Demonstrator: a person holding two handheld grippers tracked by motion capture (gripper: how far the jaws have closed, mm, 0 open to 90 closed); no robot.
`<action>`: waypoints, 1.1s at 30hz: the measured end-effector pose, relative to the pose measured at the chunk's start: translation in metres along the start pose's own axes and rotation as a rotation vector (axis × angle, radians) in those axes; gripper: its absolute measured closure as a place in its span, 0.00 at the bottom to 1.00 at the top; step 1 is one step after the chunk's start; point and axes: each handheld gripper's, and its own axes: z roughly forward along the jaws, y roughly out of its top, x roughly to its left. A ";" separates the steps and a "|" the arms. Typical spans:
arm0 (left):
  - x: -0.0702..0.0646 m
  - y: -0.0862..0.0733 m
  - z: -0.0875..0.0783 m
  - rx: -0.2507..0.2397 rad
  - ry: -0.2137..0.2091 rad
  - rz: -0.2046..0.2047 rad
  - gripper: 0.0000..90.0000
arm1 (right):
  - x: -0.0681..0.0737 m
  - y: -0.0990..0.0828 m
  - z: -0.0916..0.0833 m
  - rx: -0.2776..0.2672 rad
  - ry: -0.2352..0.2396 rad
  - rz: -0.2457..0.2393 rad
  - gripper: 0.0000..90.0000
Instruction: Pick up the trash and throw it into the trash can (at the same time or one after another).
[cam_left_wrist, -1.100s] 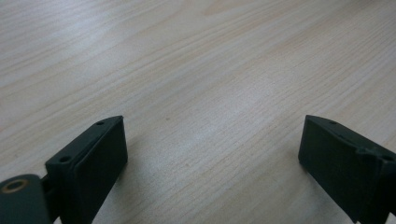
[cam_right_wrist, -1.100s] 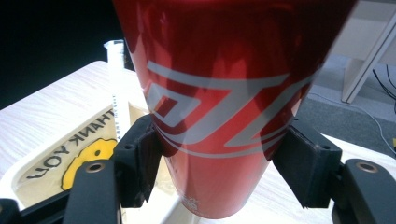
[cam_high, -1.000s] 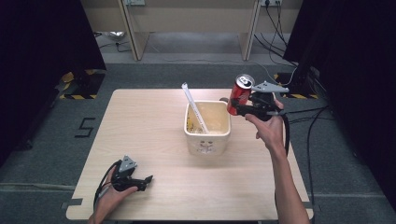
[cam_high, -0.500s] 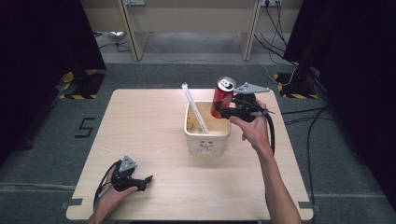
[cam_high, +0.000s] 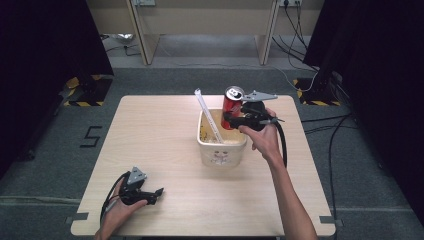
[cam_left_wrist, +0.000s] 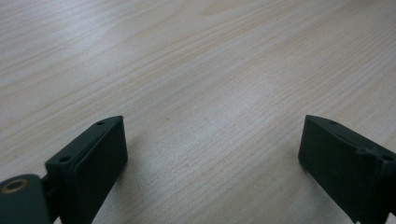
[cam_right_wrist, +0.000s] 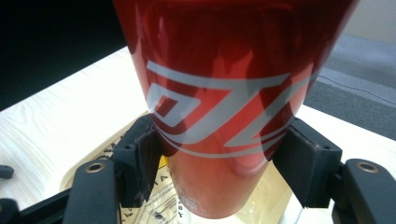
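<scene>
Right gripper (cam_high: 235, 119) has the red soda can (cam_high: 232, 107) pinched between its jaws, squeezing the lower body, as the right gripper view (cam_right_wrist: 224, 93) confirms. The can hangs above the cream tub (cam_high: 220, 150), at about the tub's two o'clock corner, top tipped slightly toward eleven. Its long axis runs near vertical, base pointing down into the tub's open mouth. Inside the tub, a white straw-like stick (cam_high: 209, 116) leans out toward eleven o'clock, just beside the can. Left gripper (cam_high: 152, 194) rests at the table's (cam_high: 150, 130) seven o'clock corner, jaws spread wide with nothing between them, well apart from the tub. The right hand (cam_high: 262, 140) is clearly the nearer one; my guess is a straight drop puts the can in.
</scene>
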 end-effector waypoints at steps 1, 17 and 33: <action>0.000 0.000 0.000 0.001 0.002 0.004 0.08 | 0.001 -0.001 0.002 0.007 -0.003 -0.001 0.39; 0.000 0.000 0.000 -0.001 0.001 0.001 0.08 | 0.004 -0.012 0.013 0.038 0.021 0.007 0.38; 0.000 0.000 0.000 -0.002 0.002 0.000 0.08 | 0.009 -0.020 0.023 0.058 0.044 -0.001 0.38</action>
